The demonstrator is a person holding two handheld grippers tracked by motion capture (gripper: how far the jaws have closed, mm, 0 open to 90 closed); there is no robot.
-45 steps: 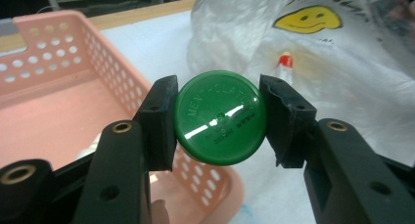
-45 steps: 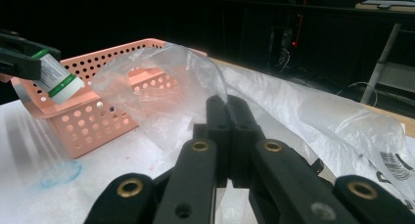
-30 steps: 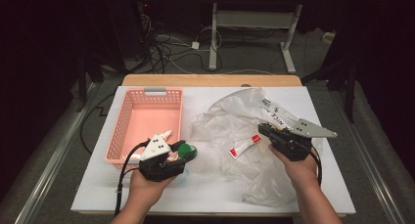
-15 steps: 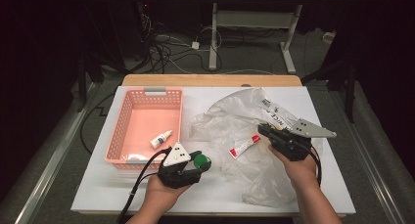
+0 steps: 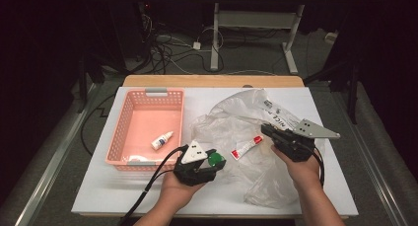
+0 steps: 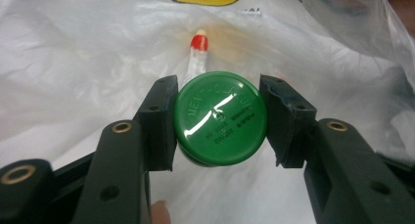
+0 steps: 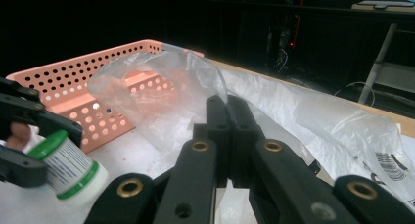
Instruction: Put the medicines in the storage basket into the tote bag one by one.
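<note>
1. A pink perforated basket (image 5: pixel 129 121) sits on the left part of the white table (image 5: pixel 98 196). One small white dropper bottle (image 5: pixel 161 140) lies inside it, near its front right corner.
2. One crumpled clear plastic bag (image 5: pixel 246 122) lies to the right of the basket, spread across the middle and right of the table. One small white tube with a red cap (image 5: pixel 246 147) lies in the bag's folds; whether it is inside the bag or on top of it I cannot tell.
3. The left gripper (image 5: pixel 211 163) grasps one small white jar with a green lid (image 6: pixel 221 117), its two jaws pressed against opposite sides. The jar is held just above the table, at the bag's left edge, beside the basket's front right corner.
4. The right gripper (image 7: pixel 229 117) is clenched on a fold of the plastic bag and holds it raised off the table.
5. Counted: one basket, one bag, one dropper bottle, one tube, one jar, two grippers, one in each of the person's hands.
</note>
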